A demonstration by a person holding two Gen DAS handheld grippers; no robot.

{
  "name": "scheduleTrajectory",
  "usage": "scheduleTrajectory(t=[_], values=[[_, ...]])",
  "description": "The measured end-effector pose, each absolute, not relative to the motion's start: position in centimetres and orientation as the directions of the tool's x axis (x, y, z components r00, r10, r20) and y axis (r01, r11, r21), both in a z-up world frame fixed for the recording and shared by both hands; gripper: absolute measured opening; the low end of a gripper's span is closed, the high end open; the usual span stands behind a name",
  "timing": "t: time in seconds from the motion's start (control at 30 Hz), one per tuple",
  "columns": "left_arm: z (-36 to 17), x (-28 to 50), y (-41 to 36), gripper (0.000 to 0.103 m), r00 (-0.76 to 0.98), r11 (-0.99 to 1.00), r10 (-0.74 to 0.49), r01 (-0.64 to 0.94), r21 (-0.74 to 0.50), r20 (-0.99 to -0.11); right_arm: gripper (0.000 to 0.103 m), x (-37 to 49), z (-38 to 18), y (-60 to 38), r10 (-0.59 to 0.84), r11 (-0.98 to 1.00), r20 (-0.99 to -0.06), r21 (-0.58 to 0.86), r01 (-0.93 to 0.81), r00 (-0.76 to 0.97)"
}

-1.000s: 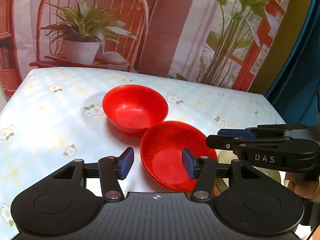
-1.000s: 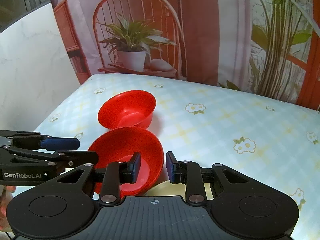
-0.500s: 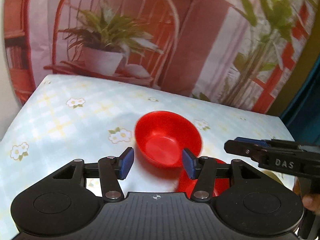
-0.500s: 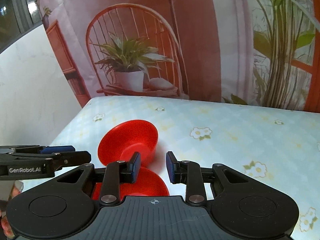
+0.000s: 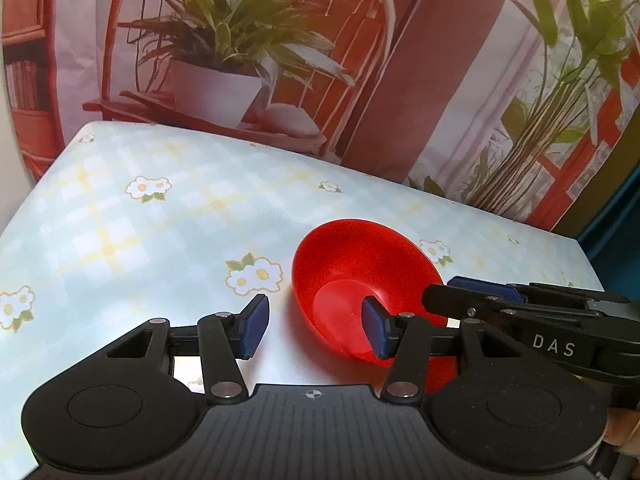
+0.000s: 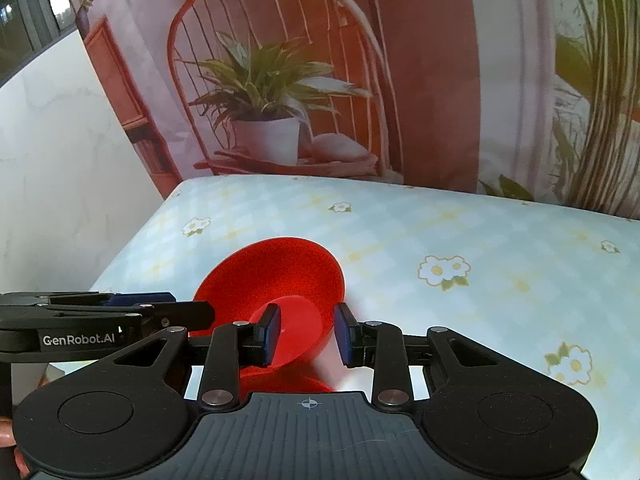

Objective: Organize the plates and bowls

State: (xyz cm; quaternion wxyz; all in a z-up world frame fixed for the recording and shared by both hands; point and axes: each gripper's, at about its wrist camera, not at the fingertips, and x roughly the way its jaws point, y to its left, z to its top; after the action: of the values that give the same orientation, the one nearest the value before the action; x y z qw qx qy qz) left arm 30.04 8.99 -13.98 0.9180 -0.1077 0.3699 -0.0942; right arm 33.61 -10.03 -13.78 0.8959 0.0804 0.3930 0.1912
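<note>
Tablecloth (image 5: 132,216) w/ pale blue-yellow check & white daisy print covers the table. Behind it hangs a printed backdrop (image 6: 432,72): red wire chair (image 6: 280,12) w/ potted plant (image 6: 266,112) in white pot, green stalks at right. White marbled wall (image 6: 60,168) at left in right-wrist view.

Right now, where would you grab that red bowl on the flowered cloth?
By the rim. The bowl sits upright with thin, flaring walls, too wide to span. I would slip one finger inside and one outside its near edge, coming from the left gripper's side, since its right finger already lines up with the bowl.
</note>
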Motion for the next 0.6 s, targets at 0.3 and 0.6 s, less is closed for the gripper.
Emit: scheduleTrajectory(t=[0.3,0.6], values=[[-15.0,30.6,8.3,0.032,0.688,0.952,-0.281,0.112,-0.285,-0.669,0.027,34.9,-14.5,-10.5,0.395,0.918,-0.693,0.3,-0.257,0.603],[-14.4,30.3,7.8,0.027,0.703,0.954,-0.282,0.134,-0.267,-0.653,0.015,34.8,-14.3,-11.2,0.396,0.918,-0.683,0.308,-0.249,0.614]])
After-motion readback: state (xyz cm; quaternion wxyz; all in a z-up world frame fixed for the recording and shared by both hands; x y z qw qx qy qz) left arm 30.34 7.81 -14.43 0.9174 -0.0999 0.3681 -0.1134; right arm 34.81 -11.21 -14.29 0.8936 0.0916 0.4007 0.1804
